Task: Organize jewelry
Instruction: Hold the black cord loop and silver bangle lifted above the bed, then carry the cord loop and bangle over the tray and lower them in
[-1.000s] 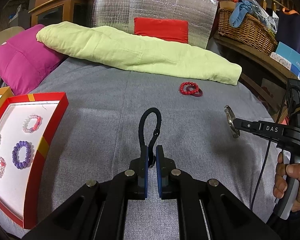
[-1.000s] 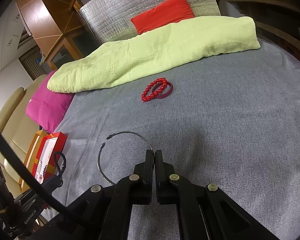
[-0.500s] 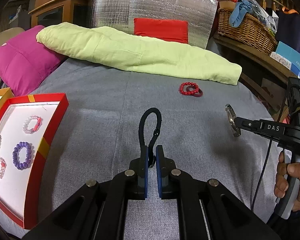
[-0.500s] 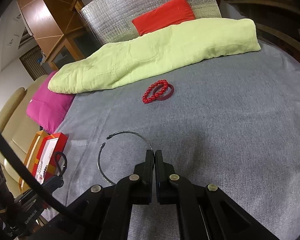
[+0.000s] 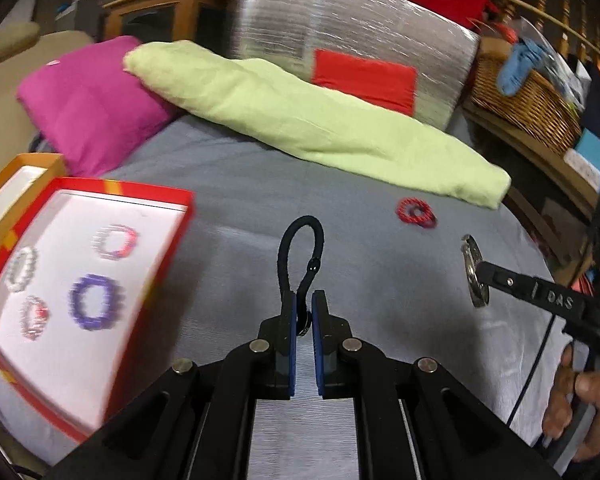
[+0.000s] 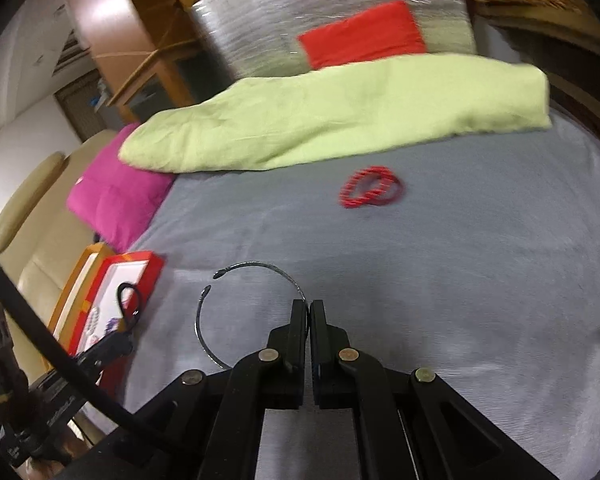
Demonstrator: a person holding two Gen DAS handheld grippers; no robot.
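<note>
Pinching a black cord bracelet (image 5: 300,256) between its blue pads, the left gripper (image 5: 304,320) has its jaws drawn nearly together, with only the cord's clasp end in the narrow gap; the loop stands up and away from the fingertips over the grey bedcover (image 5: 360,264). The right gripper (image 6: 309,312) is pressed tight on a thin silver open bangle (image 6: 236,292), whose wire curves out to the left of the jaws, with its two tipped ends apart at the far left.

Only the left wrist view looks down into the red jewelry box (image 5: 168,264) at the near left. On its white lining lie a purple bead bracelet (image 5: 96,300), a pink and white one (image 5: 114,242), a white one (image 5: 22,268) and a small red and white one (image 5: 34,316), all blurred. It also shows the right gripper from the side at the right edge, the bangle seen edge-on, and the hand (image 5: 580,412) on its handle. A wicker basket (image 5: 528,104) sits far right.

From the right wrist view, the same box is small at the left, partly behind the left gripper and its black loop. Both views show the red bracelets (image 6: 372,192) lying together on the bedcover in the middle distance, just in front of the light green folded blanket (image 6: 320,120), with a magenta pillow (image 6: 116,192) at the far left.
</note>
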